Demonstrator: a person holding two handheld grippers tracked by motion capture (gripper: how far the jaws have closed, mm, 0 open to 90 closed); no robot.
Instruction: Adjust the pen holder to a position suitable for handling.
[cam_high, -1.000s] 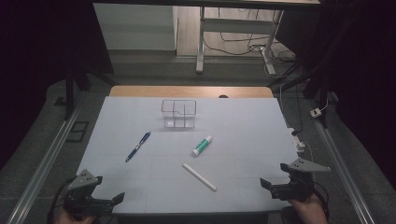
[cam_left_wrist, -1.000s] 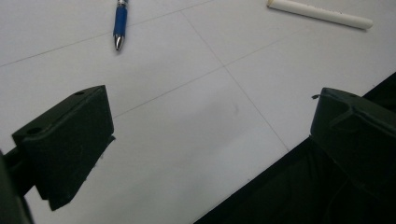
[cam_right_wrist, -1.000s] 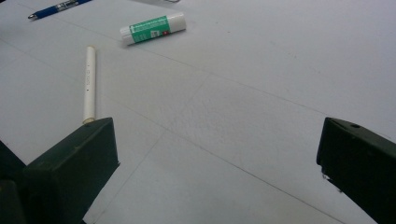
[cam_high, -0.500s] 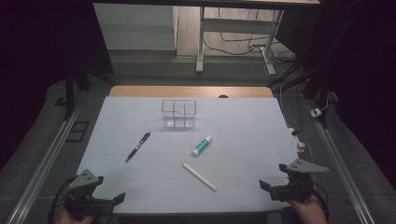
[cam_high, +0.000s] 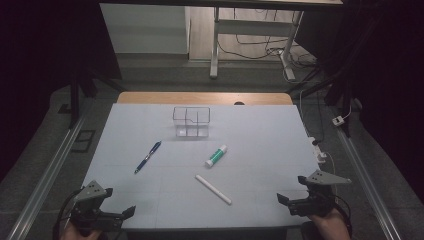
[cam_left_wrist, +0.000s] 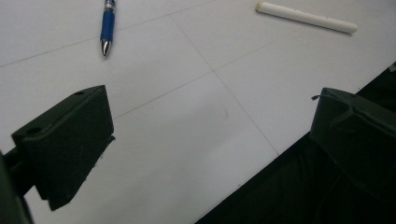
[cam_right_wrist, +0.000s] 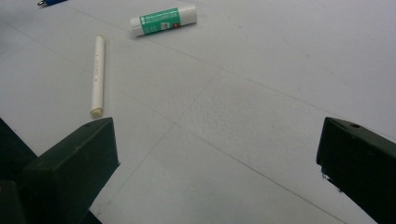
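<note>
1. Both grippers sit at the near edge of the white table (cam_high: 260, 130), jaws spread, nothing held: left gripper (cam_high: 131, 210), right gripper (cam_high: 280, 198).
2. Slim white cylindrical stick (cam_high: 213, 189) lies flat near centre-front, between the 2 grippers, long axis diagonal.
3. Its near end points toward the right gripper, which looks slightly closer.
4. Blue ballpoint pen (cam_high: 148, 157) lies up-left, nearer the left gripper; green-labelled white glue stick (cam_high: 216, 156) and clear plastic organiser (cam_high: 191, 121) lie beyond.

It looked like a lab or recording workroom. At the centre of the frame a bench (cam_high: 260, 130) wore a plain white gridded cover, flanked by metal rails (cam_high: 47, 172). Loose cables (cam_high: 260, 47) and a desk frame (cam_high: 216, 42) occupied the dim upper middle.
</note>
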